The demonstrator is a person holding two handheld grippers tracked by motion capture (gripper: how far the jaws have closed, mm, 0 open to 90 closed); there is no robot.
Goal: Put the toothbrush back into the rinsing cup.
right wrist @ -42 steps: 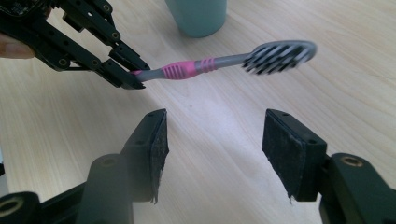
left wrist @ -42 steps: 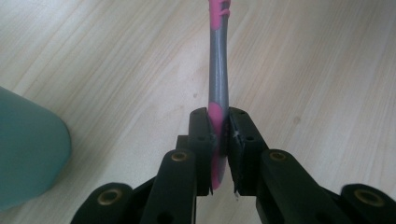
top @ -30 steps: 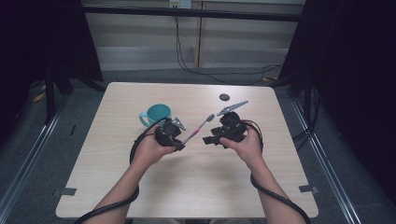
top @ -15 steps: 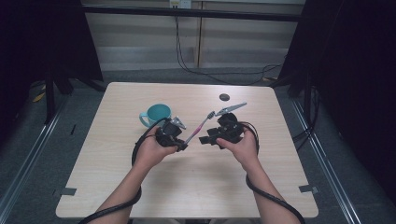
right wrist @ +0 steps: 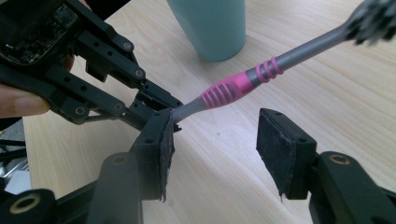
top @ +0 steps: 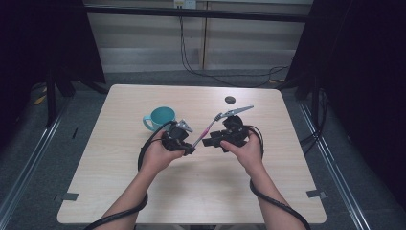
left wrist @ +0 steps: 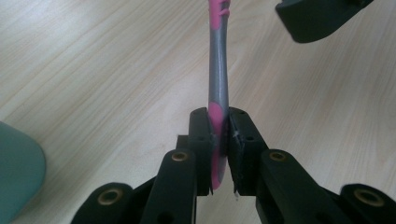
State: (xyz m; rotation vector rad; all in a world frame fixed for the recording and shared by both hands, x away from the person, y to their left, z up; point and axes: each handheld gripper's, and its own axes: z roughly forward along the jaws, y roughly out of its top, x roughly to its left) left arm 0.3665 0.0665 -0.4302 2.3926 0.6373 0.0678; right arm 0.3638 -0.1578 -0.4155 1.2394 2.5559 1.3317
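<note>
A pink and grey toothbrush (left wrist: 218, 70) is held up off the table by its handle end, with my left gripper (left wrist: 218, 133) shut on it. In the high view the toothbrush (top: 207, 129) slants up and to the right from the left gripper (top: 189, 147), bristles at the far end. My right gripper (right wrist: 224, 149) is open, its pads on either side of the space just below the toothbrush (right wrist: 243, 84), not touching it. In the high view the right gripper (top: 209, 142) sits close to the right of the left one.
A teal cup (top: 160, 117) stands on the wooden table (top: 119, 191) just behind the left gripper; the cup (right wrist: 210, 28) is near the brush shaft. A small dark disc (top: 230, 99) lies toward the table's far edge.
The right gripper has edged left, closer to the toothbrush handle. The left gripper holds the brush in about the same place.
</note>
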